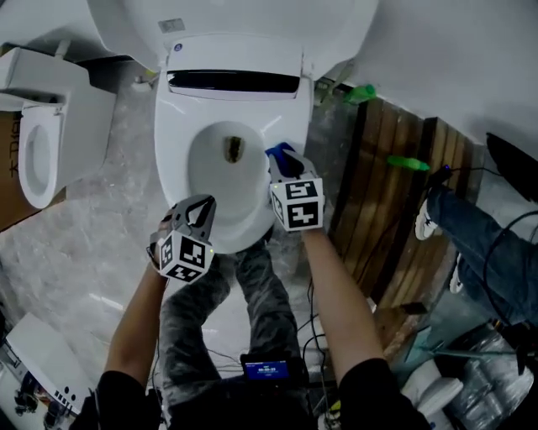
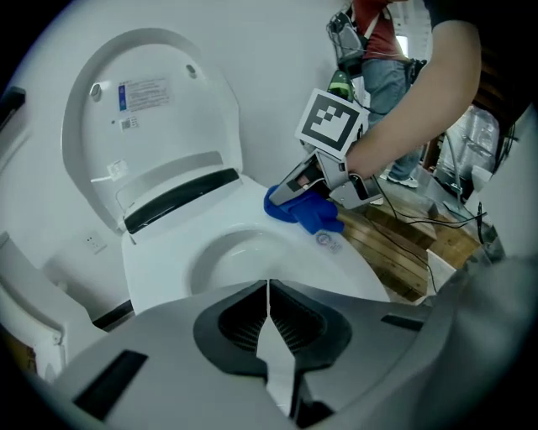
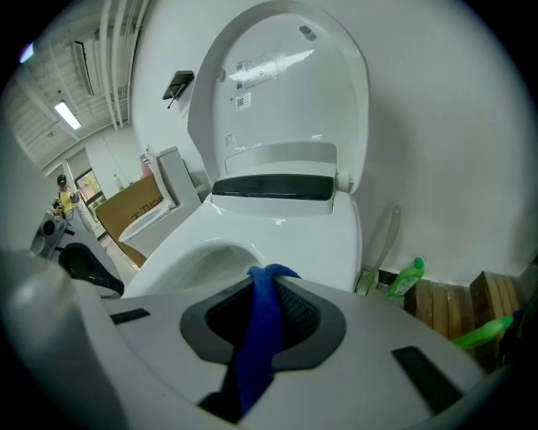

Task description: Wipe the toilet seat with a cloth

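A white toilet has its lid raised and its seat down. My right gripper is shut on a blue cloth over the right side of the seat. In the right gripper view the cloth hangs pinched between the jaws of the right gripper, above the seat. In the left gripper view the cloth rests on the seat under the right gripper. My left gripper hovers at the seat's front left. The left gripper is shut with nothing in it.
A second white toilet stands at the left beside a cardboard box. A dark wooden slat platform with two green bottles lies to the right. A person's jeans leg and cables are at the far right.
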{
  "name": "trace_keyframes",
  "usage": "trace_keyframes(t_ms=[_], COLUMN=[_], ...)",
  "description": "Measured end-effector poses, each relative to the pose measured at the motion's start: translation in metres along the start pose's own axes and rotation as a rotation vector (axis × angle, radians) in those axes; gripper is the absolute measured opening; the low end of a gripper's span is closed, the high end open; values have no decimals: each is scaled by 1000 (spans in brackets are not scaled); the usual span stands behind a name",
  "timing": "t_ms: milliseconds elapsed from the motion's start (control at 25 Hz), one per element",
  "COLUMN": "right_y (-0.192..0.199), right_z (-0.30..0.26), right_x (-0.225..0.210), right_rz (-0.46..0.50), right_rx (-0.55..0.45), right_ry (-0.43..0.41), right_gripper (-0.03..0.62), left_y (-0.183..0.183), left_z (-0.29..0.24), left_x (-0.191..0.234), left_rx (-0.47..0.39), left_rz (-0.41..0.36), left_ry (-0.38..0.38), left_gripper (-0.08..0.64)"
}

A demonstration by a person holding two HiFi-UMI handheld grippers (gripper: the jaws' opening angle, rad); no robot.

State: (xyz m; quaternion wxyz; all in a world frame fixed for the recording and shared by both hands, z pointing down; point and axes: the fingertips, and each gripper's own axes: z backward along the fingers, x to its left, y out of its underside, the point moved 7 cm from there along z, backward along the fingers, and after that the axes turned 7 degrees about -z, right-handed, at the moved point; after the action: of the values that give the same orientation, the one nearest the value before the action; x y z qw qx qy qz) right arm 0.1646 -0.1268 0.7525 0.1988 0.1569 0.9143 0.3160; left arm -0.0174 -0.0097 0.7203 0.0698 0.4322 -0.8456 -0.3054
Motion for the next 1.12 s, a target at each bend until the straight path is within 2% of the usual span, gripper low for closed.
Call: trace_keyframes(t_ms=[160,440,600,760,1120], right_y=[-18,-51,-60,-68,-88], right_z=[-19,-60,-83,-103,-135], right_x=[-11,-7,7,23,71], right_rz=[33,54,63,56,60], right_rx=[15,5,12,15,8], right_ry=[-11,-16,-20,-17,-55], right_gripper=[54,55,54,54,54], left_y=[-9,-9,1,13,43], left_z=[-9,-26,-29,-25,-10], left_x=[18,48,64,84,128], left_rx=[6,-8,-7,-3,-11], left_rz=[68,126,139,120,150], left_ry=[-35,-53,-46,-27,-29], left_gripper=[18,18,18,18,18])
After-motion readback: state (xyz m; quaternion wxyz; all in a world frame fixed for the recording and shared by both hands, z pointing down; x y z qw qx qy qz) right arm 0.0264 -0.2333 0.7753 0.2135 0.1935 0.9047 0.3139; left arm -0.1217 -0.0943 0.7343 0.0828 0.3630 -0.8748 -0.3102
